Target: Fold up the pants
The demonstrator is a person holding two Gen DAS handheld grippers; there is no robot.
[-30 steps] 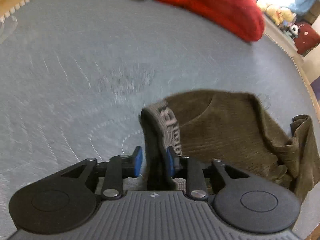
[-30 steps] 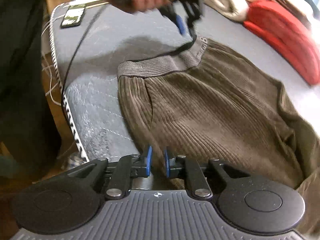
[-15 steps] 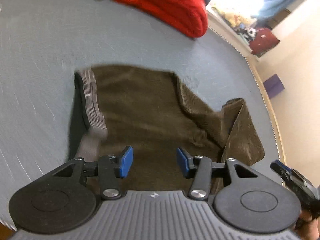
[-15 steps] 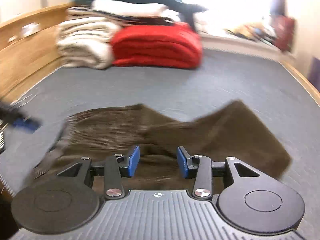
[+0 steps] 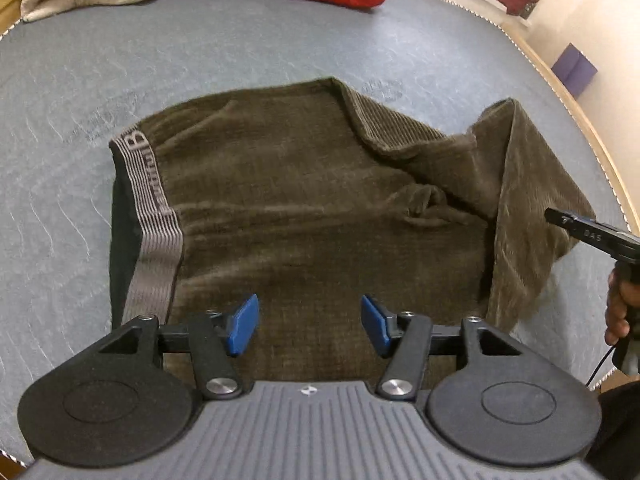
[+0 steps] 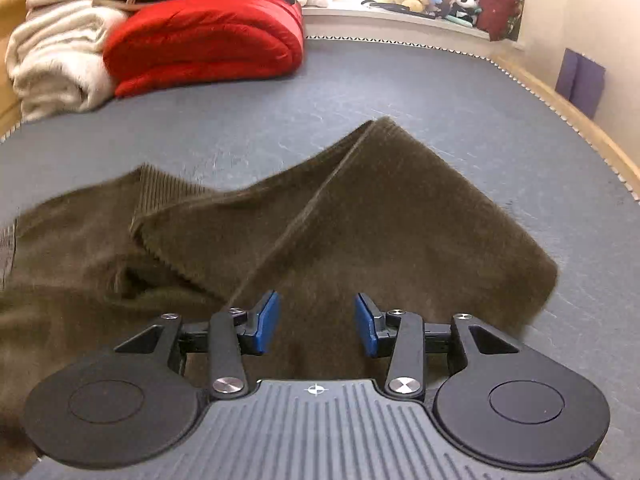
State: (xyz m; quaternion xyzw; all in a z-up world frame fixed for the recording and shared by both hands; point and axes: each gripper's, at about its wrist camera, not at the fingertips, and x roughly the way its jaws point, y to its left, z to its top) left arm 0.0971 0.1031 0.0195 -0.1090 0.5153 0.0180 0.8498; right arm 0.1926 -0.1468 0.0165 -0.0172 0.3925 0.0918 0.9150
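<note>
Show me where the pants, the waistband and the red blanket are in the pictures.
pants (image 5: 304, 200): left wrist view, middle of the brown cloth.
waistband (image 5: 150, 216): left wrist view, middle of the grey striped band.
red blanket (image 6: 204, 40): right wrist view, middle of its front.

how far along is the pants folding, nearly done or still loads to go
Roughly midway, by the look of it. Done: the brown pants lie doubled over on the grey mattress, waistband at one end. In hand: nothing; the left claw is opening above the cloth, and the right claw is open too. Left: the leg end is skewed and rumpled and needs squaring and probably another fold.
</note>
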